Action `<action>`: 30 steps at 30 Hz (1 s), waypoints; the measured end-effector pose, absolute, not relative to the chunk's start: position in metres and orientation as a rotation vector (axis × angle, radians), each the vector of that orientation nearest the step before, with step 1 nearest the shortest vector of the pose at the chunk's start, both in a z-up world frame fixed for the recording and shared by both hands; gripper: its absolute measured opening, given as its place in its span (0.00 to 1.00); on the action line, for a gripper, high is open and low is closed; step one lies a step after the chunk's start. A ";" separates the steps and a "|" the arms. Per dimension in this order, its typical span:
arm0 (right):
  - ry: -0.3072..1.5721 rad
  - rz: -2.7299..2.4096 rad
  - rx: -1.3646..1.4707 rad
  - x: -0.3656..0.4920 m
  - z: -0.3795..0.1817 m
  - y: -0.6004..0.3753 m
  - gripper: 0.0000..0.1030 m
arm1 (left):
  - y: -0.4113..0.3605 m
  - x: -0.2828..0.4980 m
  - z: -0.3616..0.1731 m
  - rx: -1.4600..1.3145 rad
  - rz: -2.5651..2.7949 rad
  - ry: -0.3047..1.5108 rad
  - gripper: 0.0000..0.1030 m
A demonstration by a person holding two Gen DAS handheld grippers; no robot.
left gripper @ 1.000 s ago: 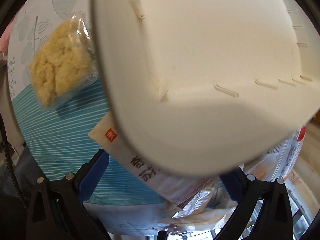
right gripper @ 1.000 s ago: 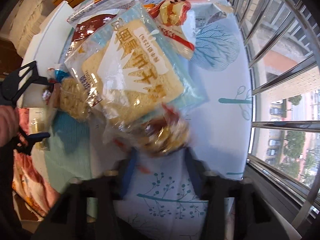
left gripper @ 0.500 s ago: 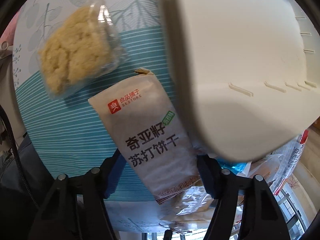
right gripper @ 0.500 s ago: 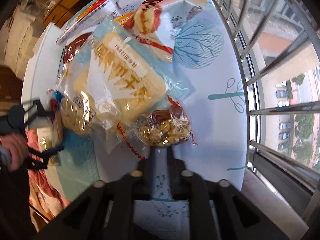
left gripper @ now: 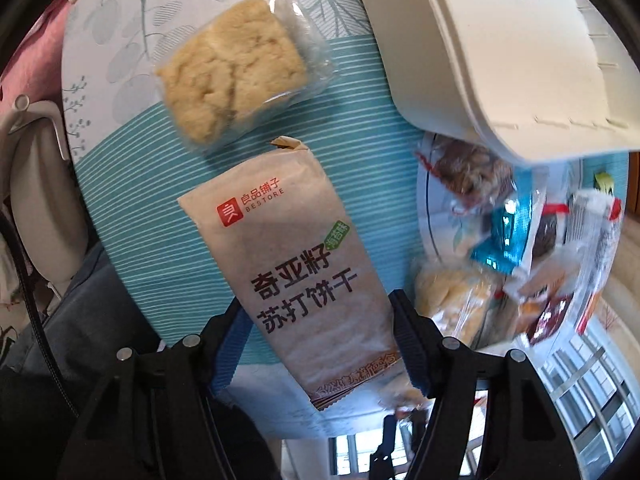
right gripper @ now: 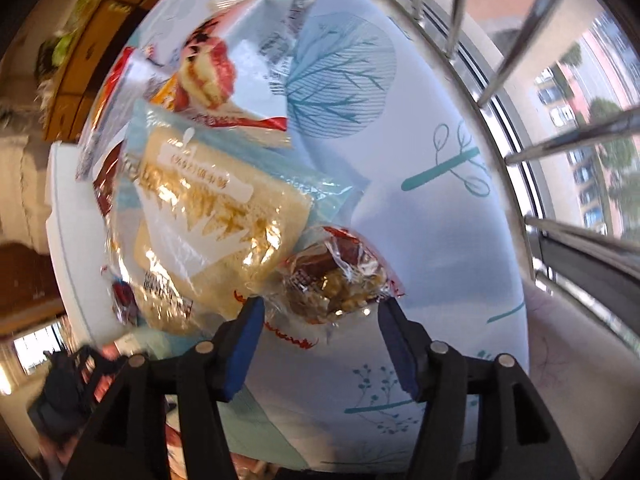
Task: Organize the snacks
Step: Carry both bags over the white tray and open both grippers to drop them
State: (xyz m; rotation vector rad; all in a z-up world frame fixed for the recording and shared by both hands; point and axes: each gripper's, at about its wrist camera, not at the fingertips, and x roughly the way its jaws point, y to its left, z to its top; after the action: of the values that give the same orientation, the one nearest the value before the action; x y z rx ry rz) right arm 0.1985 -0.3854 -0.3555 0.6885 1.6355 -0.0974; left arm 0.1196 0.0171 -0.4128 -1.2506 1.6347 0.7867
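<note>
In the left wrist view my left gripper [left gripper: 320, 340] is open, its blue pads either side of a beige soda-cracker packet [left gripper: 296, 276] lying on the tablecloth. A clear-wrapped yellow cake [left gripper: 236, 80] lies beyond it. A white plastic bin [left gripper: 508, 44] hangs tilted at the upper right. In the right wrist view my right gripper [right gripper: 320, 332] is open around a small clear packet of nut candy [right gripper: 336, 284]. A big bread packet [right gripper: 212, 216] lies just left of it, a red-and-white snack bag [right gripper: 216, 72] farther off.
Several mixed snack packets [left gripper: 528, 256] are heaped at the right of the left wrist view. The white bin [right gripper: 72, 248] shows at the left edge of the right wrist view. A window with metal bars [right gripper: 560, 128] runs along the table's right side.
The white bin has lifted away up and right, uncovering the cracker packet and snack heap. My left gripper moved in around the cracker packet. My right gripper went from shut to open around the nut packet.
</note>
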 end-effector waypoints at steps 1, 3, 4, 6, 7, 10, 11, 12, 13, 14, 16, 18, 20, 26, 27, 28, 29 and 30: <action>1.636 -0.116 0.708 0.198 -0.356 -0.385 0.63 | 0.018 0.124 -0.412 -1.243 0.782 1.637 0.64; 1.633 -0.151 0.751 0.199 -0.358 -0.387 0.65 | 0.018 0.122 -0.409 -1.231 0.769 1.640 0.64; 1.631 -0.162 0.780 0.199 -0.360 -0.388 0.67 | 0.009 0.132 -0.397 -1.228 0.766 1.641 0.64; 1.629 -0.178 0.826 0.198 -0.363 -0.391 0.68 | 0.005 0.128 -0.391 -1.219 0.756 1.642 0.64; 1.629 -0.182 0.840 0.198 -0.363 -0.392 0.68 | 0.002 0.127 -0.388 -1.216 0.753 1.642 0.64; 1.619 -0.192 0.877 0.196 -0.363 -0.394 0.68 | 0.000 0.129 -0.371 -1.210 0.752 1.639 0.64; 1.616 -0.197 0.890 0.195 -0.362 -0.395 0.68 | -0.006 0.134 -0.370 -1.211 0.753 1.638 0.64; 1.612 -0.201 0.899 0.194 -0.361 -0.396 0.68 | -0.009 0.133 -0.365 -1.213 0.753 1.636 0.64; 1.610 -0.205 0.898 0.193 -0.361 -0.396 0.68 | -0.006 0.126 -0.365 -1.213 0.754 1.635 0.64; 1.606 -0.212 0.901 0.192 -0.360 -0.397 0.68 | -0.003 0.118 -0.365 -1.213 0.755 1.632 0.64; 1.599 -0.230 0.913 0.190 -0.359 -0.398 0.68 | -0.012 0.118 -0.343 -1.208 0.757 1.629 0.64; 1.582 -0.255 0.954 0.186 -0.359 -0.401 0.68 | -0.019 0.122 -0.334 -1.202 0.754 1.625 0.64; 1.569 -0.277 0.979 0.184 -0.359 -0.404 0.68 | -0.023 0.124 -0.327 -1.184 0.750 1.617 0.64; 1.536 -0.346 0.994 0.188 -0.368 -0.410 0.68 | -0.028 0.127 -0.316 -1.143 0.728 1.603 0.64; 1.536 -0.359 0.988 0.190 -0.368 -0.411 0.68 | -0.028 0.127 -0.315 -1.139 0.725 1.602 0.64; 1.538 -0.365 0.979 0.192 -0.370 -0.411 0.68 | -0.029 0.127 -0.313 -1.134 0.721 1.603 0.64; 1.544 -0.370 0.964 0.195 -0.371 -0.410 0.68 | -0.029 0.127 -0.311 -1.130 0.718 1.604 0.64; 1.542 -0.373 0.949 0.197 -0.370 -0.409 0.67 | -0.029 0.126 -0.309 -1.125 0.713 1.605 0.64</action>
State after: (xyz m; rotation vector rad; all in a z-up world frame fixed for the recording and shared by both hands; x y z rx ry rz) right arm 0.1965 -0.4089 -0.3704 0.9490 1.5420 -0.3726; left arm 0.1265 -0.0293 -0.3086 -1.1250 1.6051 0.7133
